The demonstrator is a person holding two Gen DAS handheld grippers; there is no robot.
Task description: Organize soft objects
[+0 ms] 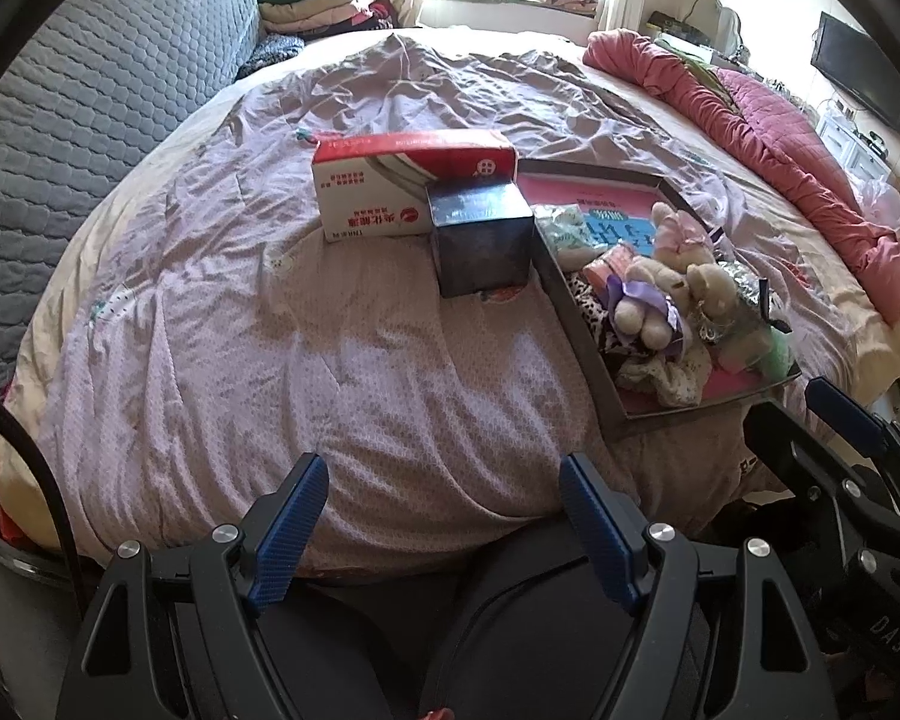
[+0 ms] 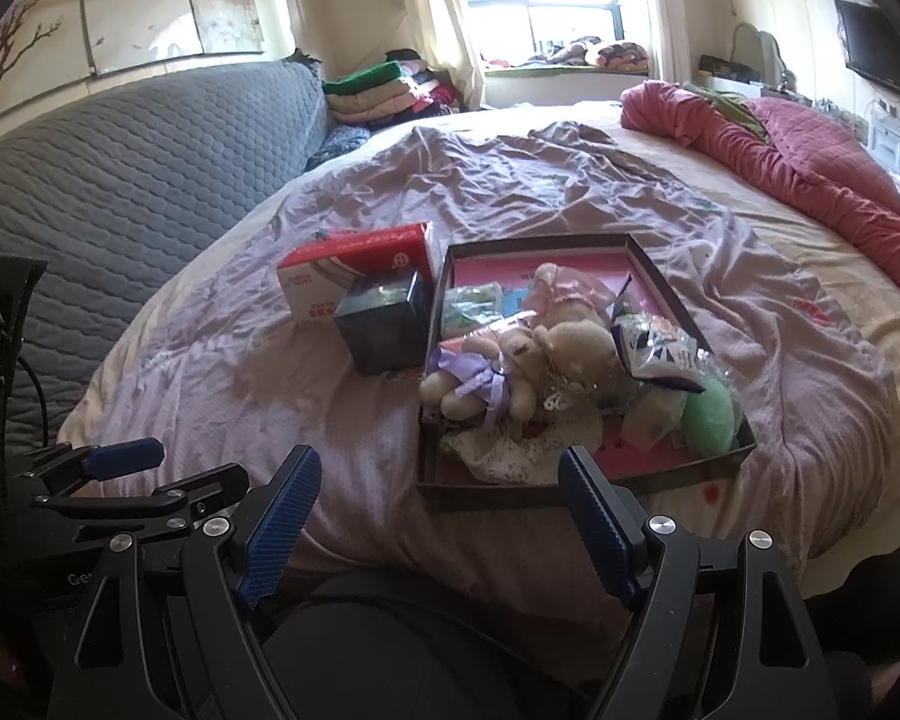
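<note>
A shallow dark tray [image 2: 438,360] [image 1: 576,324] with a pink floor lies on the bed and holds a heap of soft things: beige plush bears [image 2: 570,342] [image 1: 654,276], one with a purple bow [image 2: 480,378] [image 1: 636,300], a green plush [image 2: 711,414], patterned cloths and packets. Left of the tray stand a dark cube box [image 2: 384,318] [image 1: 483,240] and a red-and-white carton [image 2: 354,267] [image 1: 390,180]. My left gripper [image 1: 444,516] is open over the bed's near edge, nothing between its blue pads. My right gripper [image 2: 441,510] is open too, just short of the tray's near rim.
The lilac quilt [image 1: 270,330] covers a round bed. A grey quilted headboard [image 1: 90,120] curves along the left. A rolled pink blanket [image 2: 810,180] lies at the right. Folded clothes [image 2: 378,90] are stacked at the back near the window.
</note>
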